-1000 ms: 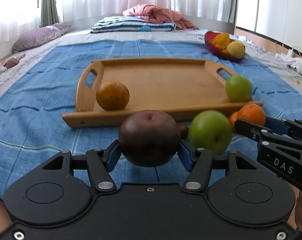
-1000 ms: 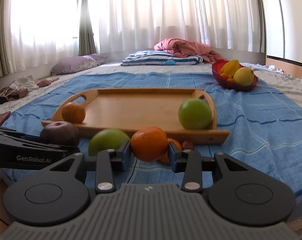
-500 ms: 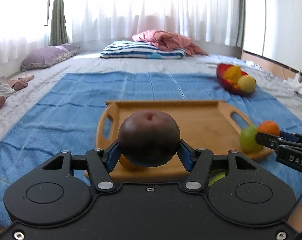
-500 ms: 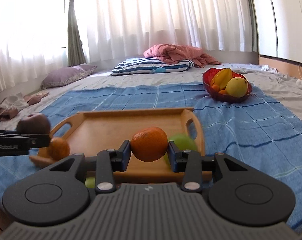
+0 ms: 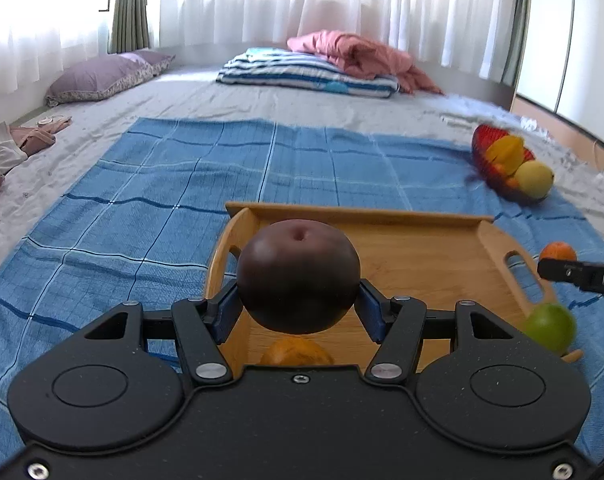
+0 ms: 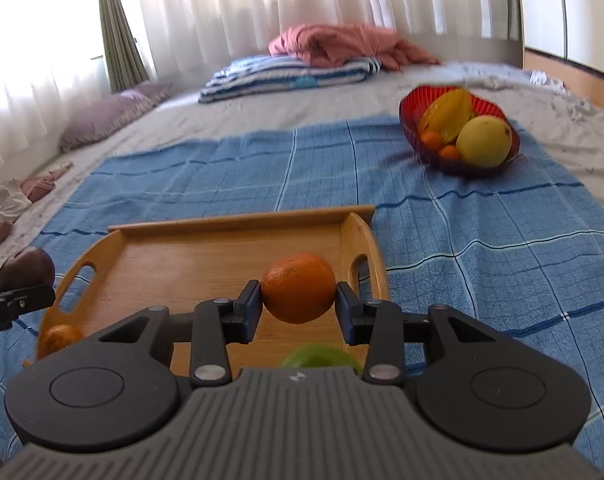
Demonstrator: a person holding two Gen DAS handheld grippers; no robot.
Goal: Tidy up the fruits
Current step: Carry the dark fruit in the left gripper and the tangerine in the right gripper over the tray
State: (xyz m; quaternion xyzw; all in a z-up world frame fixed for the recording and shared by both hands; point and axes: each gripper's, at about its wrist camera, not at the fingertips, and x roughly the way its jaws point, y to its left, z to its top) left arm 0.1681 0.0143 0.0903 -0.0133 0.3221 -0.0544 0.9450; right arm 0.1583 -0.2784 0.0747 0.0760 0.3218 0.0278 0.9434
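Wooden tray [image 5: 422, 256] as landmark: above its left end my left tool [image 5: 298, 308] pinches a dark plum [image 5: 298, 276]; above its right end my right tool [image 6: 298, 312] pinches an orange [image 6: 298, 286].

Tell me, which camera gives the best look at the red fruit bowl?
The right wrist view: the red fruit bowl is larger there, its fruit distinct. In the left wrist view the bowl sits small and blurred at the right edge.
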